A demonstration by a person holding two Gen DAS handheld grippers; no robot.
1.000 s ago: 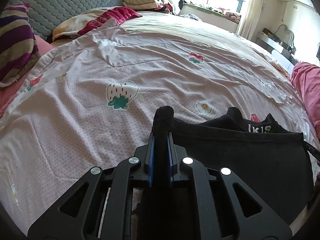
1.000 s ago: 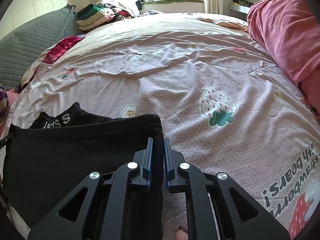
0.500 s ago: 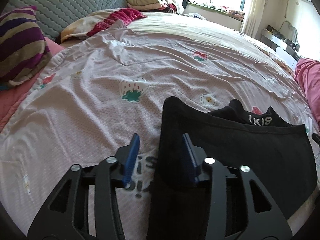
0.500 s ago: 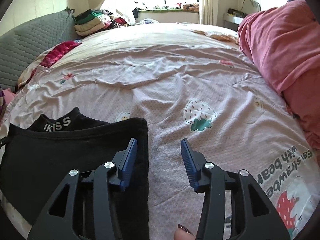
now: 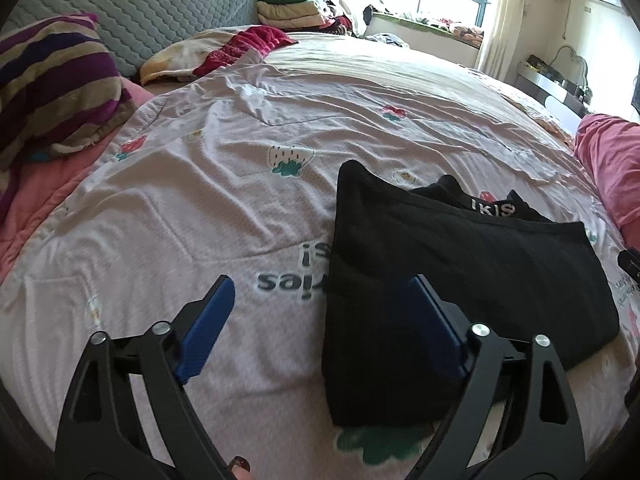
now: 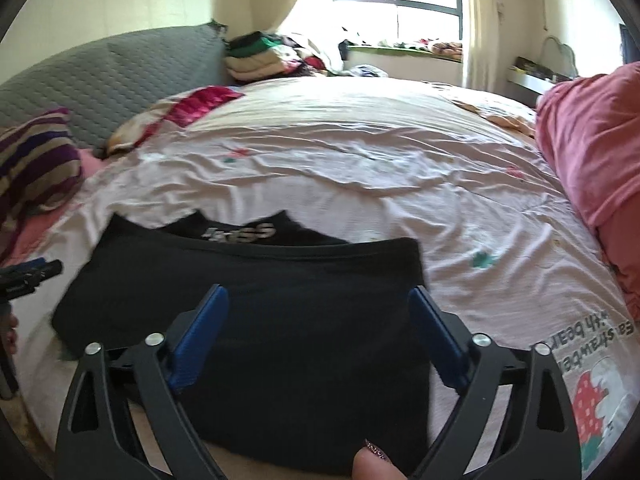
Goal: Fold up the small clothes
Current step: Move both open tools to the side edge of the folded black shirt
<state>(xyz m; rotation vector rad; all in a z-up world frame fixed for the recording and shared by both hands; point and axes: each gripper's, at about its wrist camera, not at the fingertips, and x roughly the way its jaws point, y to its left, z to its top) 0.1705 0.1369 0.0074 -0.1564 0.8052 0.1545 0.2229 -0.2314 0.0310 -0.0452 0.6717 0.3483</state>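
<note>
On the strawberry-print bedspread (image 5: 168,216) the folded black garment (image 5: 460,280) lies flat, both the left gripper (image 5: 320,320) and right gripper (image 6: 320,328) having just opened wide and empty, so a low finger could snag and undo the fold.

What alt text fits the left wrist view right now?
The left gripper, jaws just opened and empty, hovers over the near left edge of a folded black garment lying on a pink strawberry-print bedspread. A striped pillow sits far left.
</note>
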